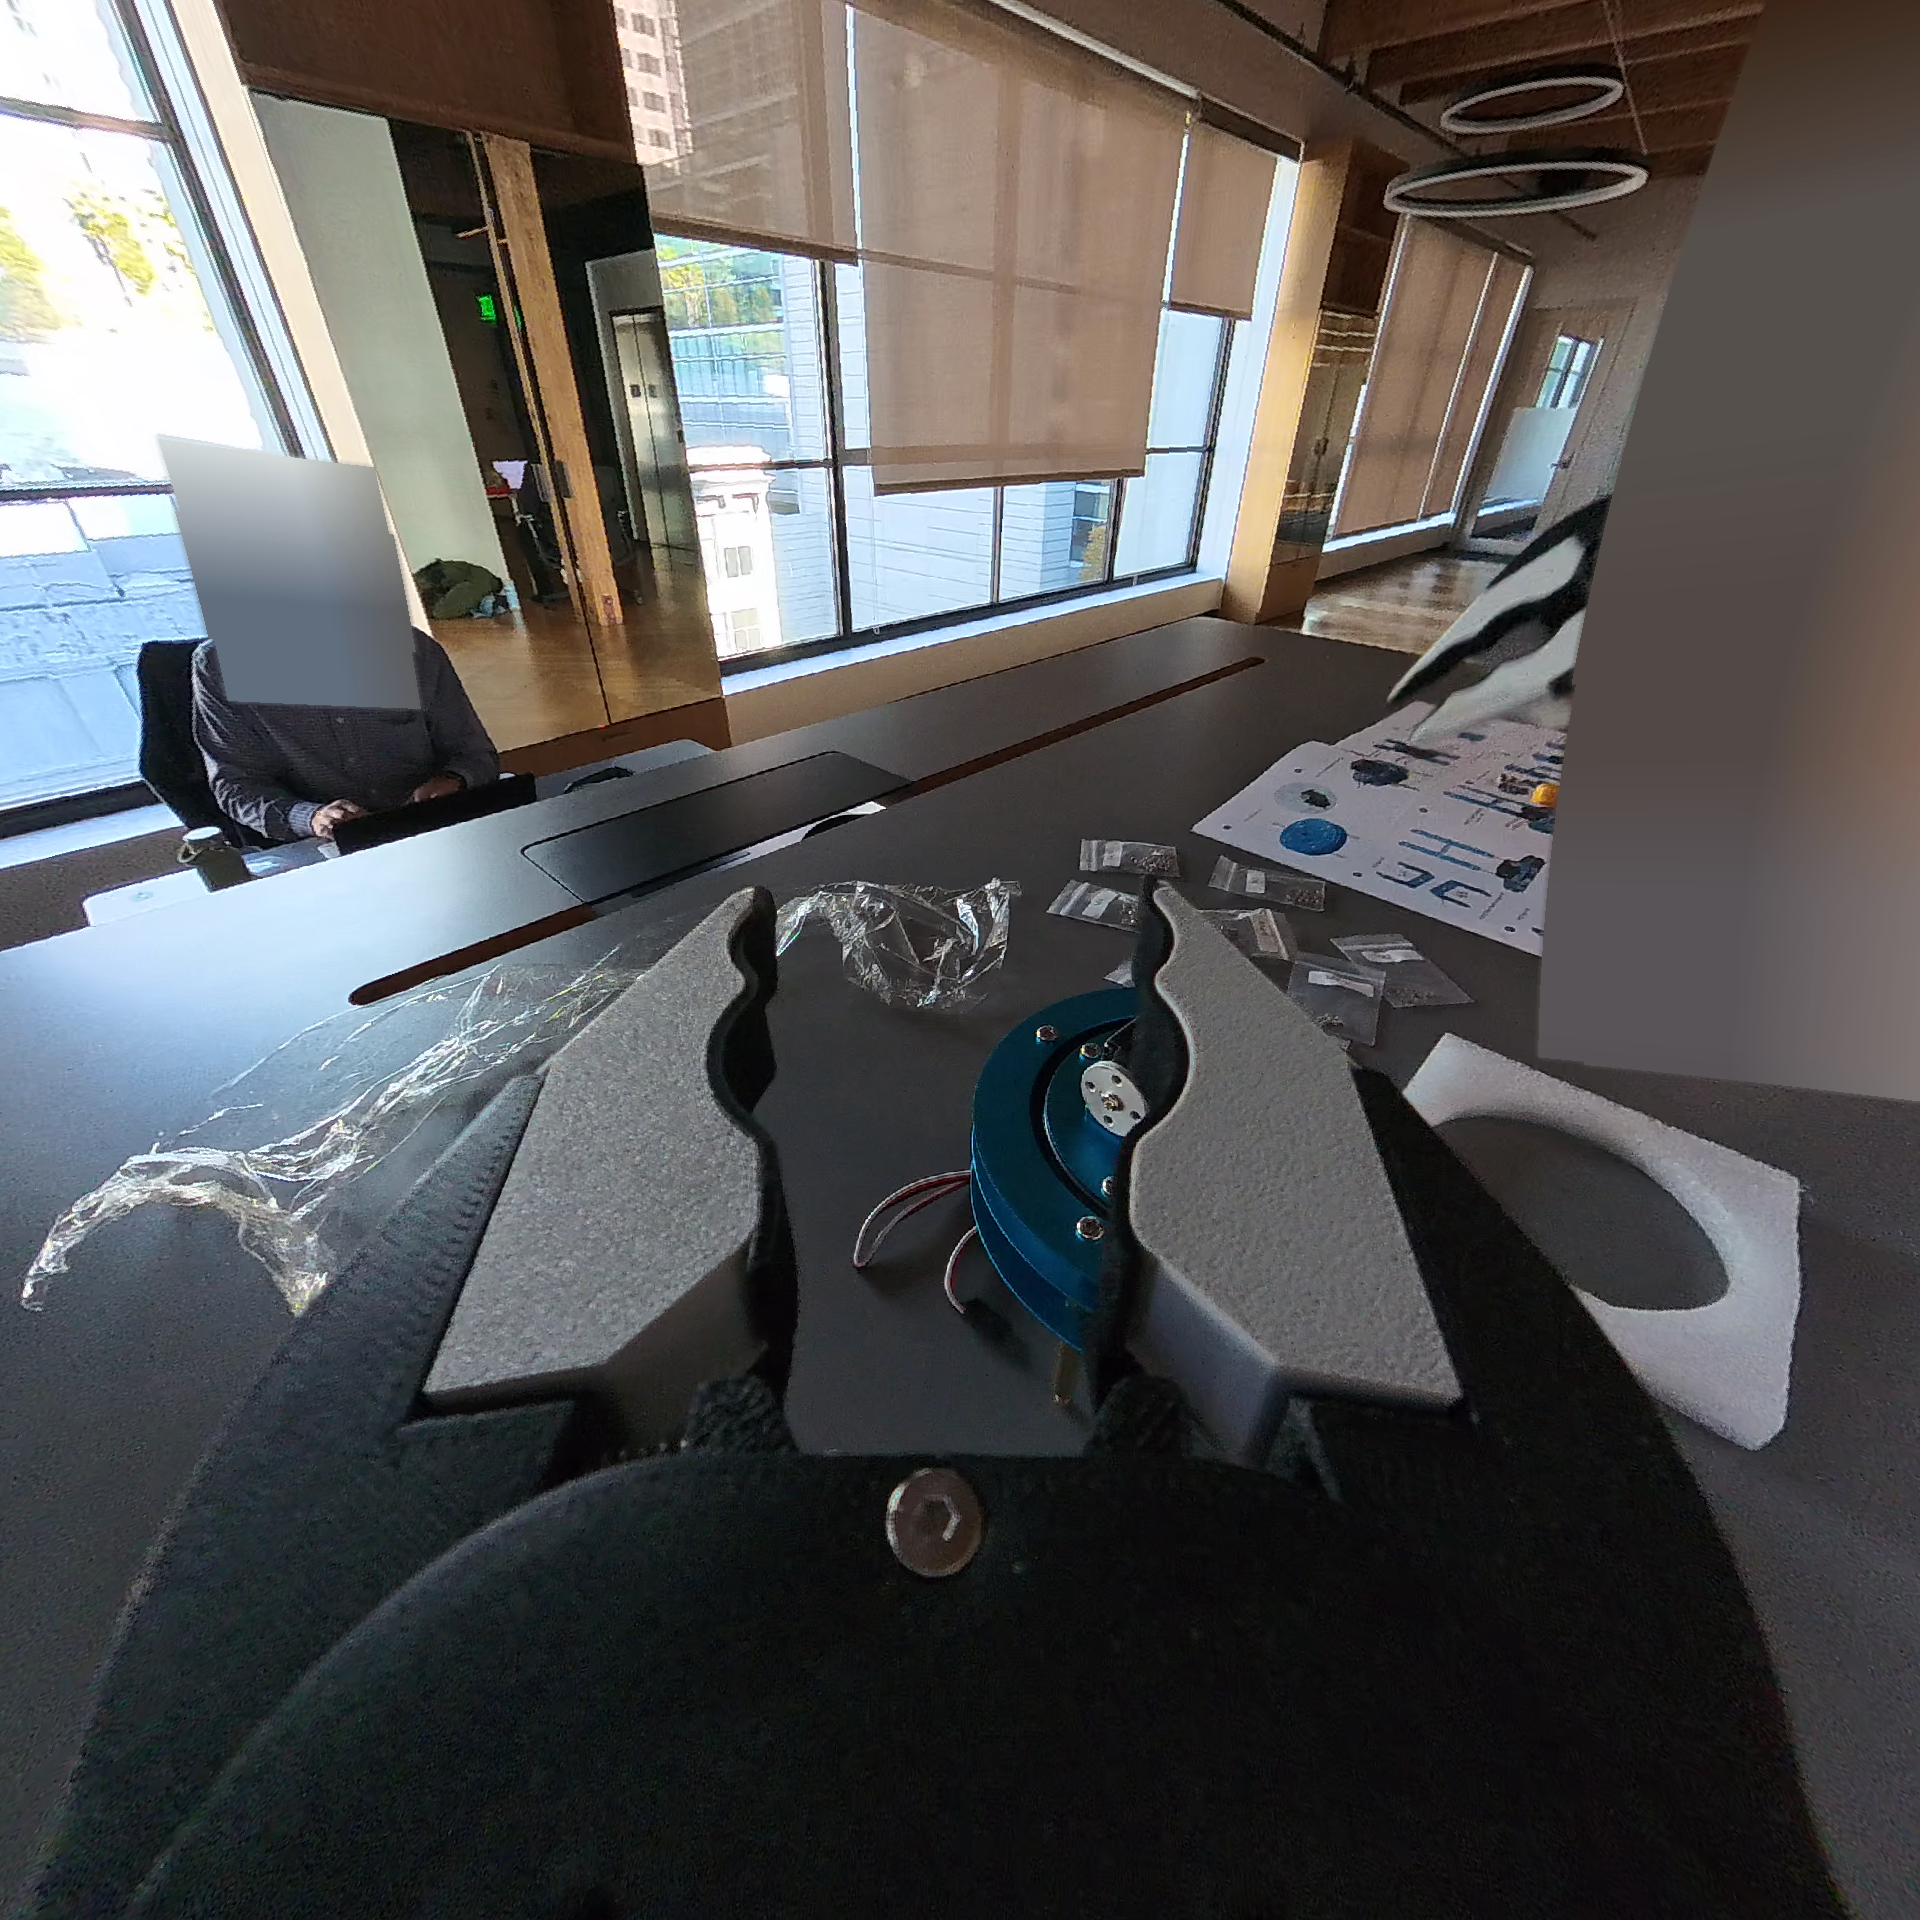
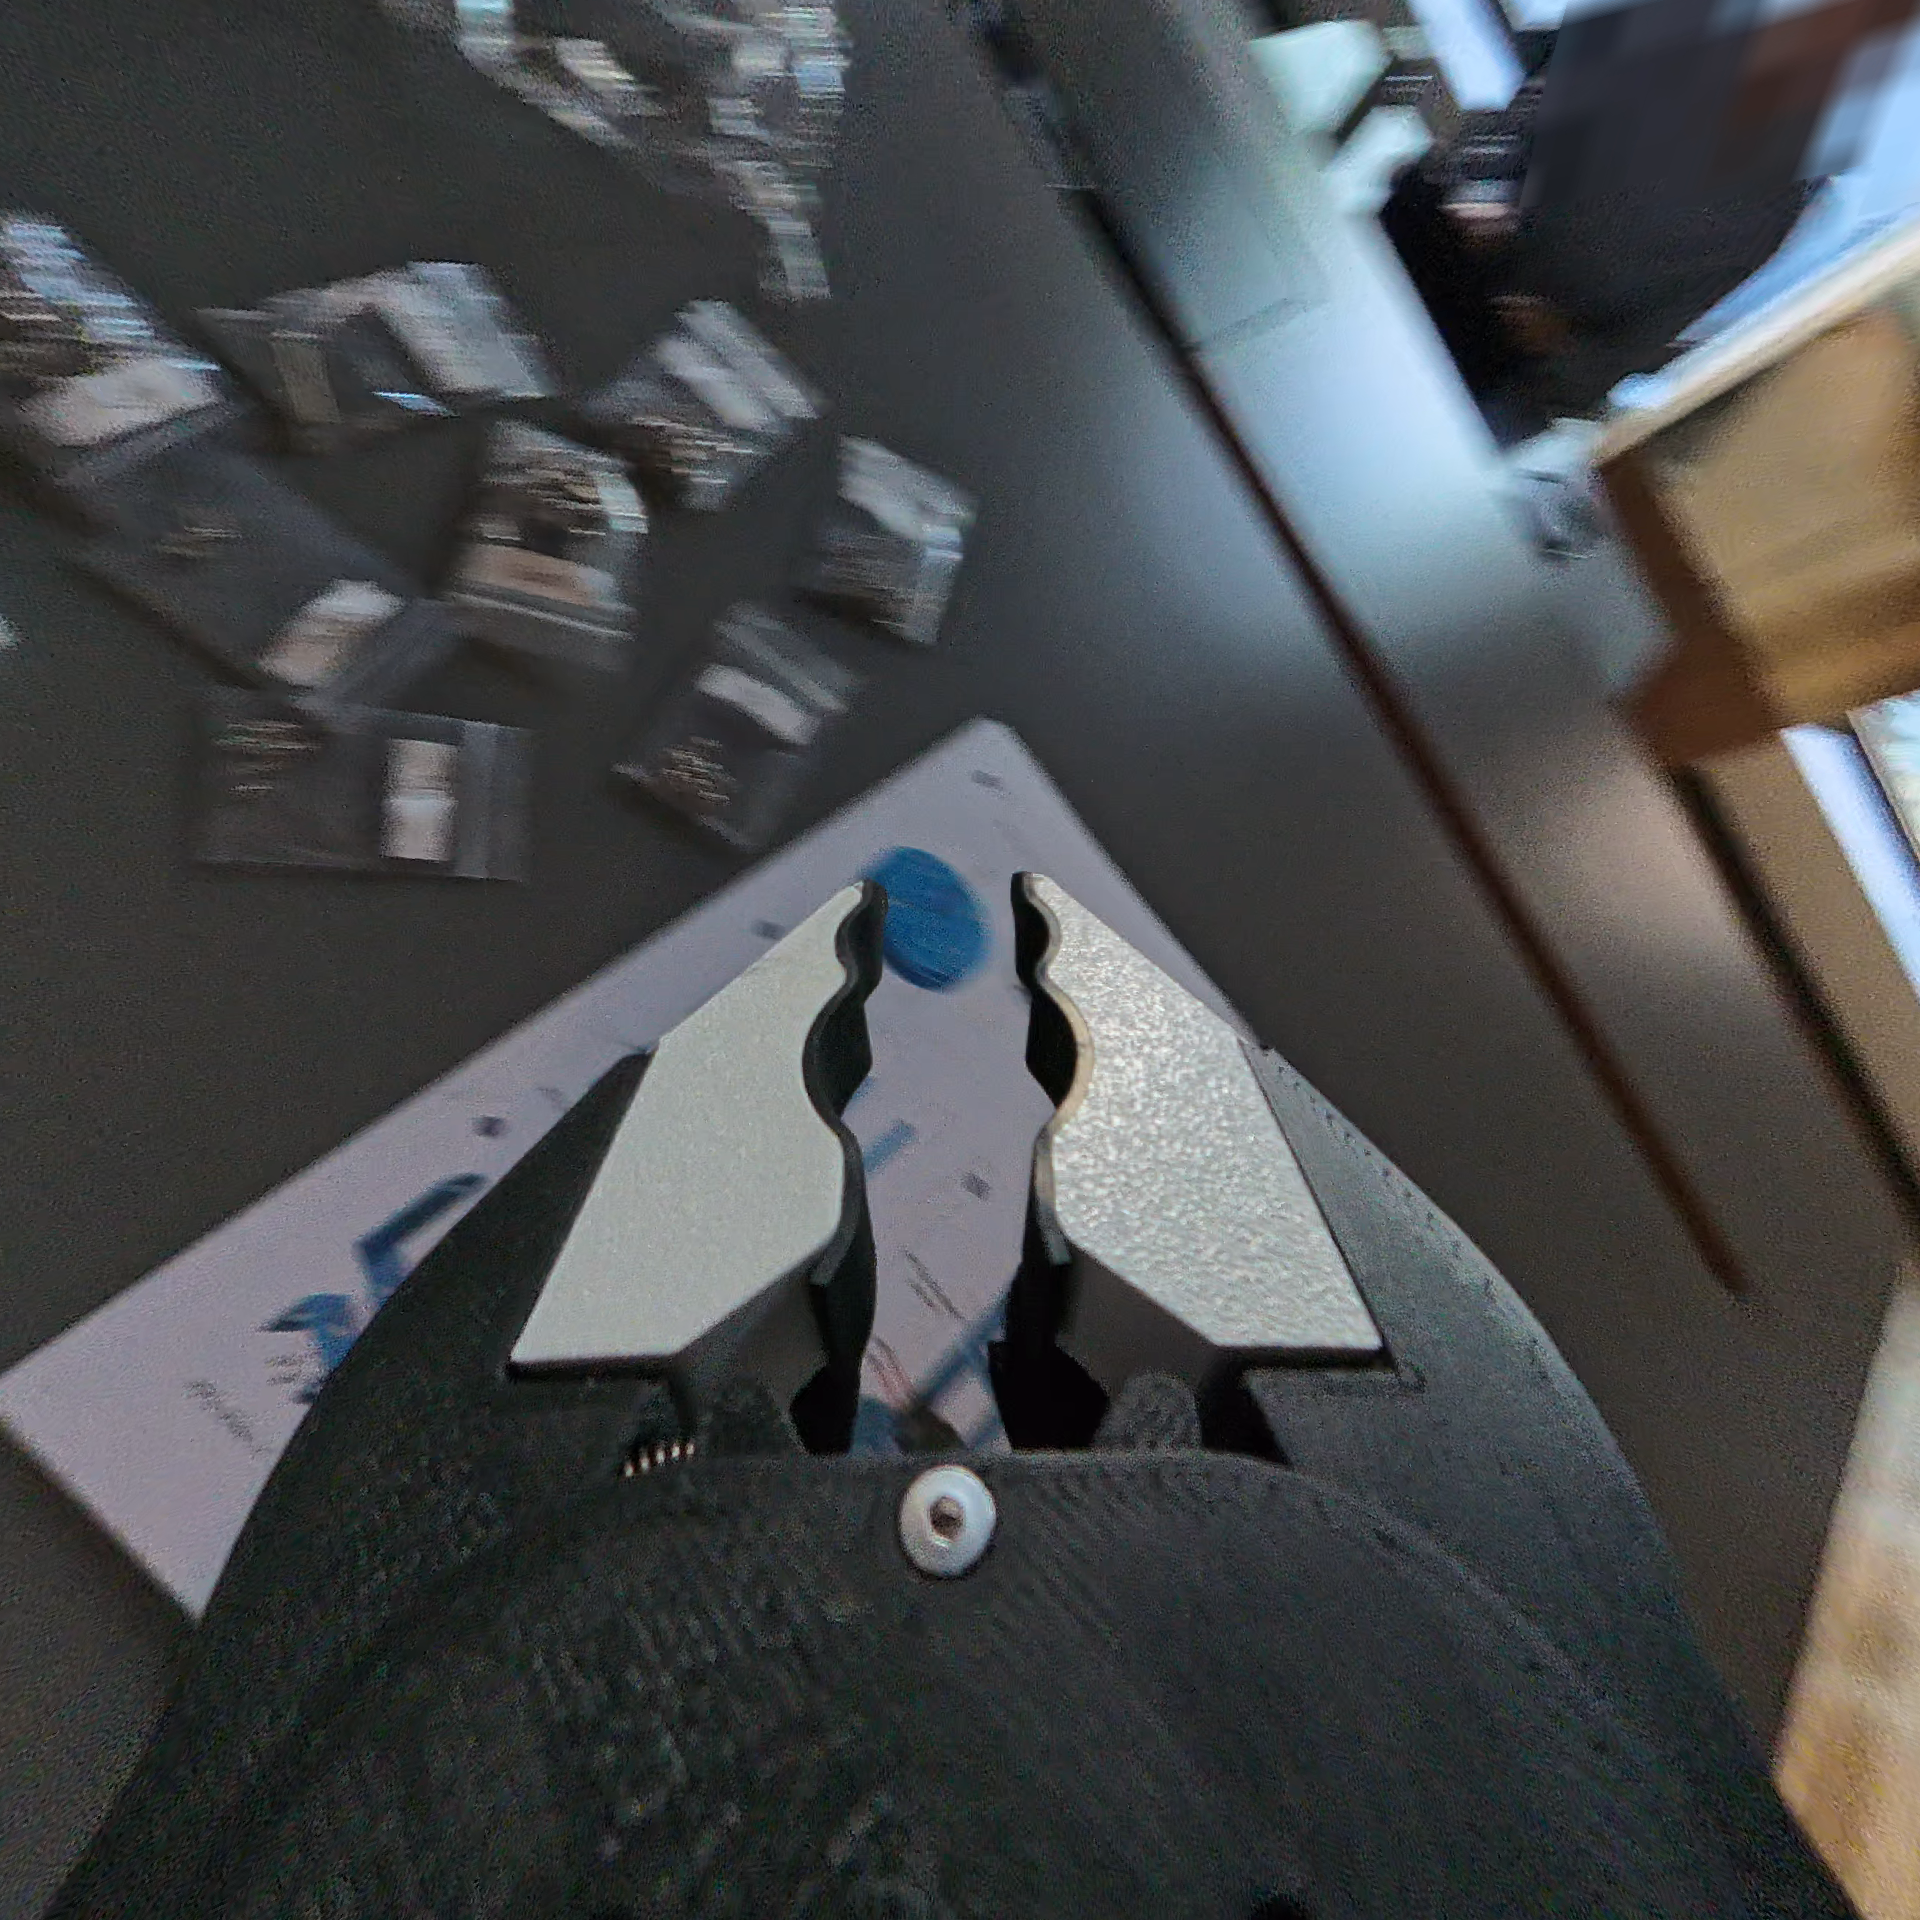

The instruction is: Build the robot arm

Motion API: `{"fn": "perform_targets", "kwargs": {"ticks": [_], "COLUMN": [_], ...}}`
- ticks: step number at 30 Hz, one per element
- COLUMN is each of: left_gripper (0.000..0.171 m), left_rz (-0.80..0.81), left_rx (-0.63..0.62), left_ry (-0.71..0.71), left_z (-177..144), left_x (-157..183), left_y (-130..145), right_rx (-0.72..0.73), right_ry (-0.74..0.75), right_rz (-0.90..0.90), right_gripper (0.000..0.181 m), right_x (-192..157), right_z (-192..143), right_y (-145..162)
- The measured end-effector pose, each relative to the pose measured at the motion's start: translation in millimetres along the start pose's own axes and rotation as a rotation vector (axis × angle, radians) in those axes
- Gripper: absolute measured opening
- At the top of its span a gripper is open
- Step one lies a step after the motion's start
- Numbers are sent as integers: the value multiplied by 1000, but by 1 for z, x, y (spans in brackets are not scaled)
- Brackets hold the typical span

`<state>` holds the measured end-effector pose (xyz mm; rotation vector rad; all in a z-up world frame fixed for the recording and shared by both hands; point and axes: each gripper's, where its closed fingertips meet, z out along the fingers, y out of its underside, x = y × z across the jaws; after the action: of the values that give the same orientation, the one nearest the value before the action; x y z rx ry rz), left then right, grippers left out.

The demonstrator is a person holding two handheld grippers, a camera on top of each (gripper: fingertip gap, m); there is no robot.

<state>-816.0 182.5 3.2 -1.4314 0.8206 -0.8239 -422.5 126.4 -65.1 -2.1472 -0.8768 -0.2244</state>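
Observation:
My left gripper is open over the dark table. A round blue metal part with a silver hub and red and white wires lies between its fingers, close against the right finger. Nothing is gripped. My right gripper is open with a narrow gap and empty. It hovers over a white printed sheet, its tips above a blue printed circle. The right wrist view is blurred by motion. The right gripper also shows far right in the left wrist view, above the sheet.
Several small clear bags of parts lie beyond the blue part, and show blurred in the right wrist view. Crumpled clear wrap lies ahead, more to the left. A white foam frame lies at right. A person sits far left. The grippers' ends are close to 40 centimetres from one another. My right tips are roughly 9 centimetres from the blue printed circle.

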Motion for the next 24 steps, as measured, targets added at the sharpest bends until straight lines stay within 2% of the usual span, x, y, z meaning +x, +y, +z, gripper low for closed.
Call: {"fn": "perform_targets", "kwargs": {"ticks": [1, 3, 7, 9, 14, 18, 19, 22, 23, 24], "left_gripper": [68, 68, 68, 67, 67, 66, 66, 66, 66, 66], "left_rz": [3, 4, -10, -14, -13, -9, -10, -13, -13, -11], "left_rx": [-1, -1, -2, -1, 5, 12, 15, 8, 2, 0], "left_ry": [-3, -7, -15, -17, -20, -19, -17, -9, -5, -1], "left_z": [0, 0, 0, 0, -1, -2, -2, 0, 0, 1], "left_x": [0, -1, -4, -5, -6, -5, -5, -3, -2, -1], "left_y": [0, 1, 2, 2, 1, -1, -2, 0, 1, 1], "right_rx": [6, 36, 63, 24, 10, 96, 143, 278, 251, 192], "right_ry": [86, 163, 224, 256, 199, 35, -53, -450, -536, -561], "right_rz": [14, 23, -10, -54, -60, 30, 86, 345, 398, 402], "right_gripper": [22, 19, 8, 6, 2, 3, 5, 17, 22, 30], "right_x": [18, 35, 43, 45, 36, 12, -2, -64, -82, -93], "right_z": [-13, -30, -34, -31, -18, -1, 5, 31, 44, 59], "right_y": [4, 6, 7, 12, 15, 2, -8, -44, -48, -45]}}
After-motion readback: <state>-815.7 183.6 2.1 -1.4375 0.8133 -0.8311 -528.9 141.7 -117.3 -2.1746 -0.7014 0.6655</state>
